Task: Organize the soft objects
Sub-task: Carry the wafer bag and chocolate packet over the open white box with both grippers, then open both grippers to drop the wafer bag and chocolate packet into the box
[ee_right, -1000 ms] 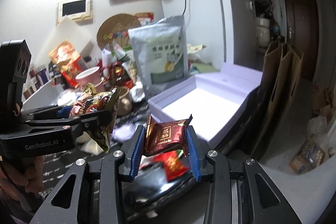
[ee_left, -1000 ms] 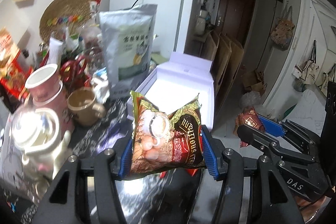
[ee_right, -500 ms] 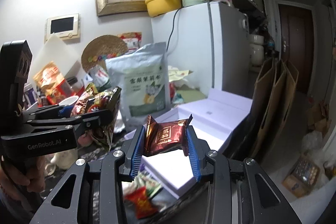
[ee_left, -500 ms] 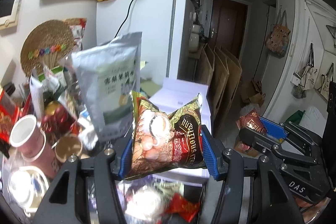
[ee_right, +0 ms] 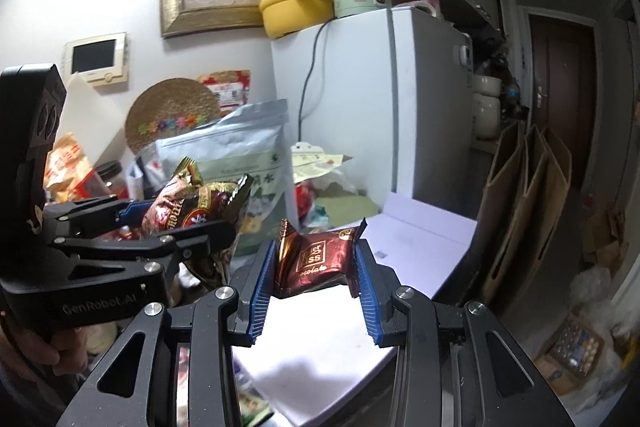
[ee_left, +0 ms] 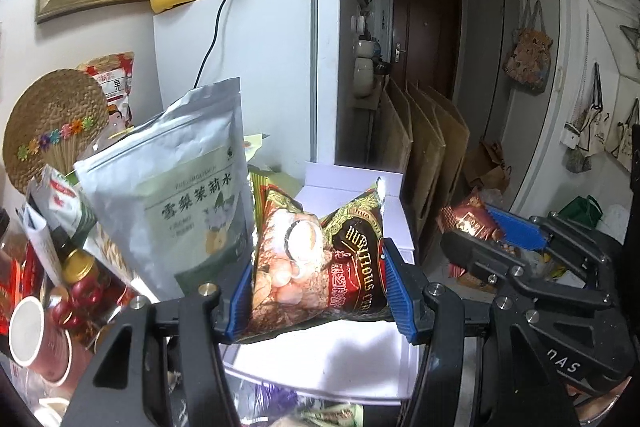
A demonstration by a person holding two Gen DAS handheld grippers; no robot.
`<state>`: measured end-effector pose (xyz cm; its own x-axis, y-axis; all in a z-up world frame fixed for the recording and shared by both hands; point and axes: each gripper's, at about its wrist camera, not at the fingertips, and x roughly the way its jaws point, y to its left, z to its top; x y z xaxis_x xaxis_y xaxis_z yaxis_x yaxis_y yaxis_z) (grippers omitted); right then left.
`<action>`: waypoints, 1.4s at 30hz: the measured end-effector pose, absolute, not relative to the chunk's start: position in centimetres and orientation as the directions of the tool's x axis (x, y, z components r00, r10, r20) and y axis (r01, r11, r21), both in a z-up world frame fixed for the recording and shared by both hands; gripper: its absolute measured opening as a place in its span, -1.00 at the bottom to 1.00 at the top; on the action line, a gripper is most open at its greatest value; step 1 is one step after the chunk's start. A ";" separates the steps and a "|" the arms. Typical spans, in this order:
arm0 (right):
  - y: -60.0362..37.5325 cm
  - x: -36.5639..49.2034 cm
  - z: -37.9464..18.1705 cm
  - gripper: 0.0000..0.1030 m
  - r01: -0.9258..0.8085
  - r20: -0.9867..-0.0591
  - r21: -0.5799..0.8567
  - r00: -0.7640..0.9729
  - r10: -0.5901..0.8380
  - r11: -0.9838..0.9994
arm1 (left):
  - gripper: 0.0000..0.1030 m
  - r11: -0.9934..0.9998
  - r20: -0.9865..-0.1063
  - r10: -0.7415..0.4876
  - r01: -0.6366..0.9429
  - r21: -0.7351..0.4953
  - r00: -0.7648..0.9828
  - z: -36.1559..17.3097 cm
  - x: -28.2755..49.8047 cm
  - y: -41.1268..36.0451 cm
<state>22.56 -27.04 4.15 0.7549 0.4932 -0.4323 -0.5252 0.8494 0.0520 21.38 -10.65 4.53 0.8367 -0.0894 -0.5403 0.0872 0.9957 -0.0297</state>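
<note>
The cereal packet (ee_left: 320,263) is clenched by the left tool (ee_left: 320,291), the chocolate packet (ee_right: 316,259) by the right tool (ee_right: 314,291); both should be lowered (gently) into the white box (ee_right: 420,239) at twelve o'clock.

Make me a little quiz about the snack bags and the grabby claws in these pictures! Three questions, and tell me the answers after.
1. True or false: the left gripper is empty.
2. What does the right gripper hold? A) a cup B) a small brown chocolate packet C) a kettle
3. Fill in: under both held packets lies an open white ____.

Key
1. False: its blue pads squeeze the cereal packet.
2. B.
3. Box: the white box sits open beside the big silver tea bag, and neither packet has been dropped in yet.
</note>
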 end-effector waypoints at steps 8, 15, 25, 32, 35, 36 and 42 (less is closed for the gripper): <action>-26.7 26.4 4.2 -0.26 -0.505 -0.457 0.047 0.757 0.468 0.862 | 0.10 0.998 -0.557 -0.050 0.067 0.010 0.829 3.9 25.4 -10.8; -26.0 29.3 2.8 -0.26 -0.479 -0.505 0.030 0.750 0.427 0.877 | 0.09 0.998 -0.612 -0.010 0.050 0.048 0.791 1.8 29.1 -10.6; -24.8 32.9 -0.9 -0.26 -0.440 -0.593 -0.017 0.728 0.345 0.898 | 0.09 0.994 -0.707 0.023 0.060 0.092 0.707 -2.9 34.0 -10.9; -24.3 35.3 -3.7 -0.26 -0.433 -0.665 -0.029 0.681 0.306 0.901 | 0.10 0.986 -0.773 0.065 0.080 0.148 0.631 -6.5 37.0 -11.2; -24.1 36.5 -4.9 -0.26 -0.431 -0.696 -0.033 0.657 0.289 0.902 | 0.09 0.983 -0.793 0.075 0.088 0.160 0.605 -7.7 37.9 -11.4; -24.0 36.7 -5.2 -0.26 -0.431 -0.705 -0.034 0.650 0.284 0.902 | 0.10 0.983 -0.800 0.074 0.091 0.159 0.596 -8.1 38.2 -11.4; -24.0 37.7 -7.0 -0.25 -0.413 -0.735 -0.038 0.628 0.255 0.910 | 0.10 0.983 -0.828 0.065 0.106 0.148 0.558 -9.9 39.2 -11.5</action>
